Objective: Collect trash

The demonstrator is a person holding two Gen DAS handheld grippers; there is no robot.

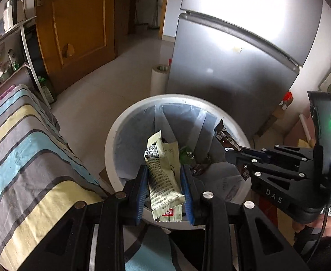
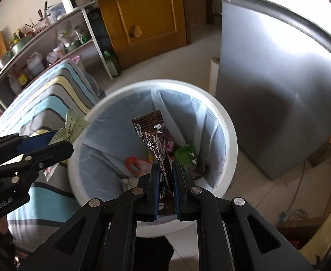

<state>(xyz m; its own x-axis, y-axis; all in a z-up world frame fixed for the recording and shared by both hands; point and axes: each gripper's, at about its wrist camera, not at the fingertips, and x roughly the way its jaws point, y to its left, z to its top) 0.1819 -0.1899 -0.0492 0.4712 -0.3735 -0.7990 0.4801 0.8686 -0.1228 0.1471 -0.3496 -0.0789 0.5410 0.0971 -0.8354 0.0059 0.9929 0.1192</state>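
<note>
Over the bin's open mouth, both grippers point steeply down with one wrapper each. Left to right:

Left gripper [image 1: 164, 176] — fingers clamped on a pale green wrapper [image 1: 163, 171]. Its long axis runs up along the fingers, and the free end sticks out past the tips above the near-left part of the white trash bin [image 1: 111, 140]. From the right wrist view the wrapper's tip looks level with the bin's left rim rather than well inside it, so I judge this hand closer to the edge.

Right gripper [image 2: 166, 174] — fingers pressed together on a brown coffee sachet [image 2: 153, 135]. Long axis likewise in line with the fingers, and the free end hangs over the middle of the bin, with earlier trash showing at the bottom of the liner.

Judgement: the next step is release. The right sachet lies straight above the opening and should fall in. The left wrapper may need a small shift toward the bin's centre — otherwise it could catch the rim or land on the striped bed [image 1: 29, 149] beside it.
</note>
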